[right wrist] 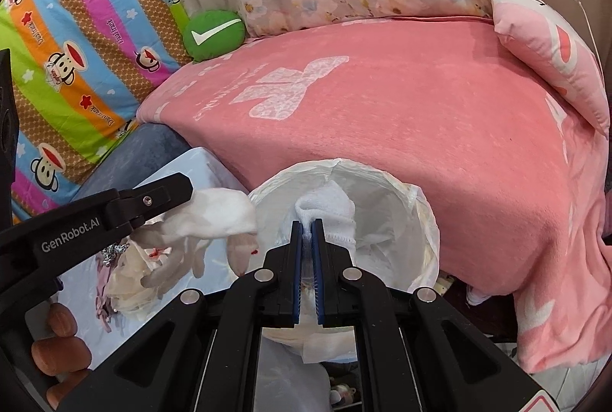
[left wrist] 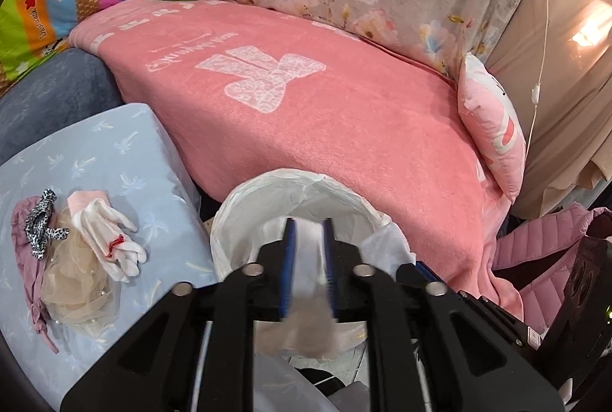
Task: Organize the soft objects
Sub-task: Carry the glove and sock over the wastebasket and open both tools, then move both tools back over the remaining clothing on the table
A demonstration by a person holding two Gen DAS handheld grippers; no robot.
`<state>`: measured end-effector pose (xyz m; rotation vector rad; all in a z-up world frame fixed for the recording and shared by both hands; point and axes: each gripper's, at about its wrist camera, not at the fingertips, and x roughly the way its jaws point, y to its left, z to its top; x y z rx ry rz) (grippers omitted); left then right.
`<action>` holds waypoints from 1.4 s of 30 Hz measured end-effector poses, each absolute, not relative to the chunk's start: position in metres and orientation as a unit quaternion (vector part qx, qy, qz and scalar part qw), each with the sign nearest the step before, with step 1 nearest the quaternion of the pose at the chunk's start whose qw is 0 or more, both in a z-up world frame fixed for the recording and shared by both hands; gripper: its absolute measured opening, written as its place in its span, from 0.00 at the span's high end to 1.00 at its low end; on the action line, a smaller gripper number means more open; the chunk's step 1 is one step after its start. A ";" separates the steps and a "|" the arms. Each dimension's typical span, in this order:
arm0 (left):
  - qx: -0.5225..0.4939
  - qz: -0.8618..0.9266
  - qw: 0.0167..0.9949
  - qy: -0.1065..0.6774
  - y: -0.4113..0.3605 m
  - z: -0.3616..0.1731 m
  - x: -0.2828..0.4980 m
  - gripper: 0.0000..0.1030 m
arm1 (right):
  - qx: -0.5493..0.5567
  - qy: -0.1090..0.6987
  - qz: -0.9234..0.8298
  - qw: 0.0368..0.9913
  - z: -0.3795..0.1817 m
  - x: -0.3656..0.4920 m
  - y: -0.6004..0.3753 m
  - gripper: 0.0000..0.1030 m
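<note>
White sock (right wrist: 329, 209) pinched in right claw (right wrist: 307, 224).

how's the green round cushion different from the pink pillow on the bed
The green cushion is round with a white tick mark; the pink pillow is squarish with a cartoon print. The green cushion sits at the left end of the pink blanket, the pink pillow at the right end. Both lean against the bedding behind.
</note>
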<state>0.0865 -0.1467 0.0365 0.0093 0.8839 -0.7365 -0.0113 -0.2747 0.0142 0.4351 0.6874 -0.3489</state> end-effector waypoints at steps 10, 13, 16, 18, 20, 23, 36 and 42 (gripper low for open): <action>0.014 -0.306 0.858 0.412 -0.136 0.032 0.091 0.41 | 0.206 0.328 -0.169 0.906 0.015 -0.006 -0.272 0.90; 0.015 -0.294 0.861 0.414 -0.130 0.028 0.091 0.41 | 0.205 0.330 -0.167 0.906 0.015 -0.003 -0.269 0.82; 0.013 -0.281 0.864 0.417 -0.122 0.025 0.093 0.41 | 0.203 0.329 -0.166 0.907 0.016 -0.002 -0.266 0.75; 0.011 -0.274 0.866 0.419 -0.118 0.024 0.094 0.41 | 0.201 0.331 -0.162 0.907 0.016 -0.001 -0.263 0.75; 0.009 -0.269 0.867 0.419 -0.112 0.023 0.095 0.41 | 0.198 0.333 -0.159 0.908 0.017 0.000 -0.259 0.75; 0.004 -0.260 0.870 0.419 -0.105 0.022 0.096 0.41 | 0.193 0.337 -0.152 0.909 0.018 0.003 -0.251 0.74; -0.015 -0.213 0.878 0.429 -0.061 0.011 0.102 0.40 | 0.172 0.350 -0.121 0.913 0.018 0.014 -0.213 0.65; -0.023 -0.186 0.882 0.432 -0.036 0.007 0.105 0.39 | 0.157 0.360 -0.102 0.914 0.016 0.022 -0.191 0.64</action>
